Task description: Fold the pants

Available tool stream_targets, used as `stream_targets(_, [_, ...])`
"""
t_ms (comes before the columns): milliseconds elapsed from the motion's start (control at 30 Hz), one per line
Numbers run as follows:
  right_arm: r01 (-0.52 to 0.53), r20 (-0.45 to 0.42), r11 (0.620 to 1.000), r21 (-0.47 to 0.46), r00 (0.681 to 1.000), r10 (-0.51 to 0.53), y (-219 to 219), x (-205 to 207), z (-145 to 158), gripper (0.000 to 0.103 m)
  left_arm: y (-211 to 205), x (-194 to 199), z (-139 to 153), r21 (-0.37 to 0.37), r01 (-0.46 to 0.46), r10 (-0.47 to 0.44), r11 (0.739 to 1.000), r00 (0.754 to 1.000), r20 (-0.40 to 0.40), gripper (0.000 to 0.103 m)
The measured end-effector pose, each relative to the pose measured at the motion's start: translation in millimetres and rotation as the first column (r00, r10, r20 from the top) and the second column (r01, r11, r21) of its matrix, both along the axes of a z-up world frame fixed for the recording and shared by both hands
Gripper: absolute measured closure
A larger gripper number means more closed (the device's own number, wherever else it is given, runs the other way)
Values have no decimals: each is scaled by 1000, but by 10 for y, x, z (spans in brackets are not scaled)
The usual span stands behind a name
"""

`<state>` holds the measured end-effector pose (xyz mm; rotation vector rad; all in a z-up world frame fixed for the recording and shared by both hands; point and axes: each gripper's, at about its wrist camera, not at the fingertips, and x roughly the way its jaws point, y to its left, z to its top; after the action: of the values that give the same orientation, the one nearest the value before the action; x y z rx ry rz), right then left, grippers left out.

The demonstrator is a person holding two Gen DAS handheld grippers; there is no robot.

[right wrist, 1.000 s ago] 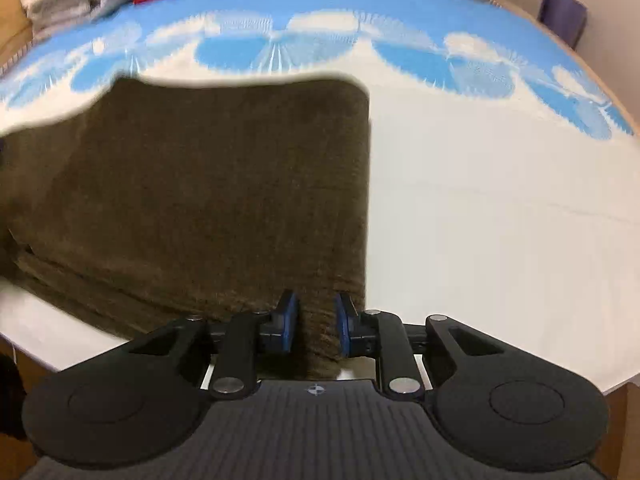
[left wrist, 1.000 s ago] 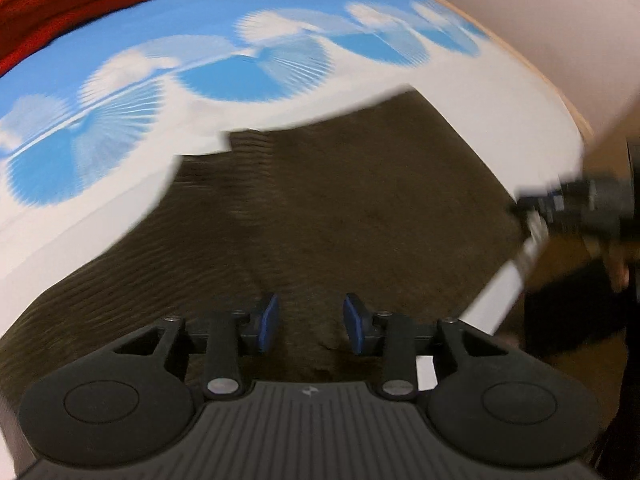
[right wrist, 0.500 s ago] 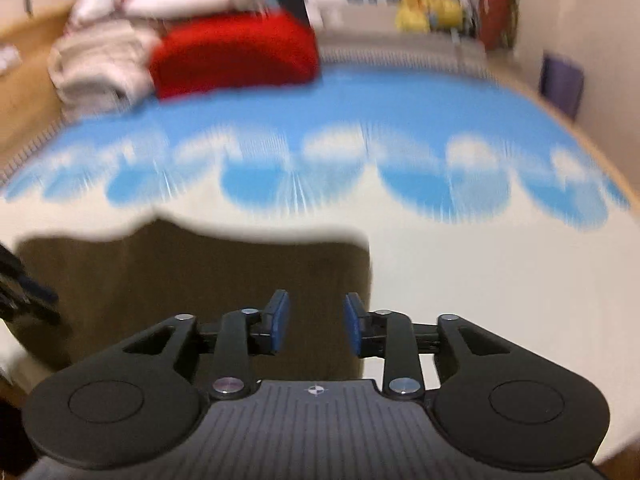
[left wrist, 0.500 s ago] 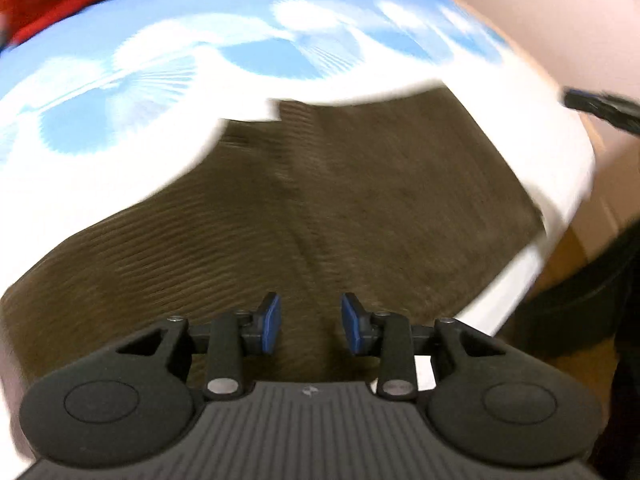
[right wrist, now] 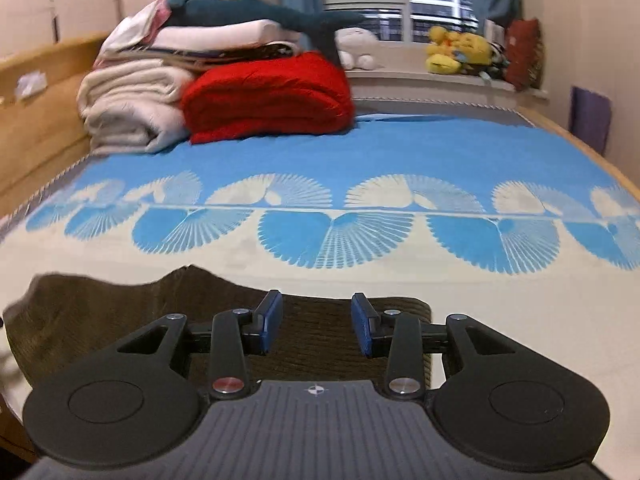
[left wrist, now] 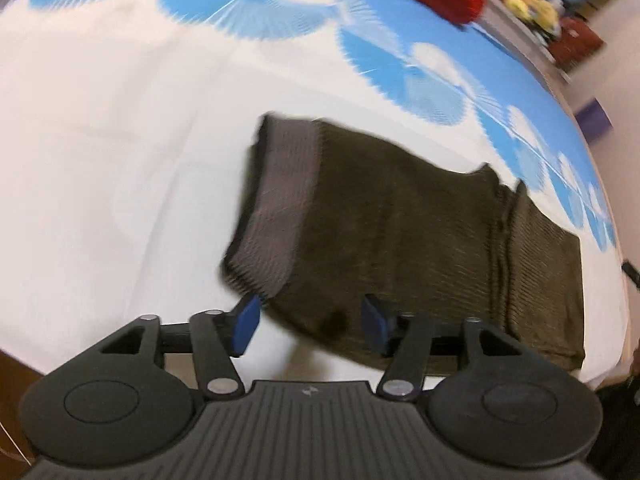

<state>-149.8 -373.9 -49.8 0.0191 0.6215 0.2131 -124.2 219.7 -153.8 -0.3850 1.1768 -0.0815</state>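
The folded dark brown corduroy pants (left wrist: 400, 248) lie on the bed's blue-and-white patterned sheet (left wrist: 120, 140), just ahead of the left hand-held gripper (left wrist: 310, 322); its jaws are opening, pinching nothing; the right hand-held gripper (right wrist: 316, 324) hovers released above the pants (right wrist: 120, 308); a red folded quilt (right wrist: 268, 96) sits far ahead.

Bed (right wrist: 400, 152) w/ blue-and-white fan-print cover, wooden frame.
You've got the brown corduroy pants (left wrist: 400, 240) folded flat on the white part nr the front edge, grey ribbed waistband at one end. At the far end: red folded blanket (right wrist: 268, 96) beside a stack of cream and white blankets (right wrist: 132, 108), touching it.
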Motion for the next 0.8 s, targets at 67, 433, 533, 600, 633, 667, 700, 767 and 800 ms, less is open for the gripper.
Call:
stream_targets(67, [-16, -20, 1000, -5, 1000, 16, 56, 51, -40, 63, 166, 49, -103, -21, -43, 42, 999, 998, -41, 35])
stream_targets(433, [31, -79, 999, 16, 996, -30, -46, 264, -173, 63, 378, 370, -399, -94, -122, 112, 988, 988, -106, 27])
stream_targets(533, [32, -90, 999, 16, 995, -30, -59, 289, -206, 63, 254, 427, -393, -45, -80, 76, 996, 993, -88, 25])
stream_targets(600, [23, -105, 1000, 10, 994, -22, -54, 303, -233, 63, 202, 428, -376, -12, -67, 66, 998, 995, -74, 30])
stream_targets(633, [18, -114, 1000, 9, 993, -17, -46, 311, -249, 63, 179, 428, -363, 2, -63, 63, 998, 996, -68, 37])
stream_targets(667, [10, -125, 1000, 7, 992, -9, -36, 318, -266, 63, 154, 433, -339, 23, -56, 57, 998, 996, -63, 47])
stream_targets(700, [1, -138, 1000, 5, 990, -1, -16, 325, -287, 63, 136, 438, -298, 41, -51, 53, 998, 997, -59, 52])
stream_targets(767, [-29, -176, 1000, -1, 984, 28, 32, 335, -346, 63, 110, 437, -192, 50, -52, 55, 997, 997, -45, 64])
stream_targets(800, [-48, -198, 999, -5, 979, 46, 60, 337, -376, 63, 84, 424, -132, 58, -50, 52, 997, 998, -37, 65])
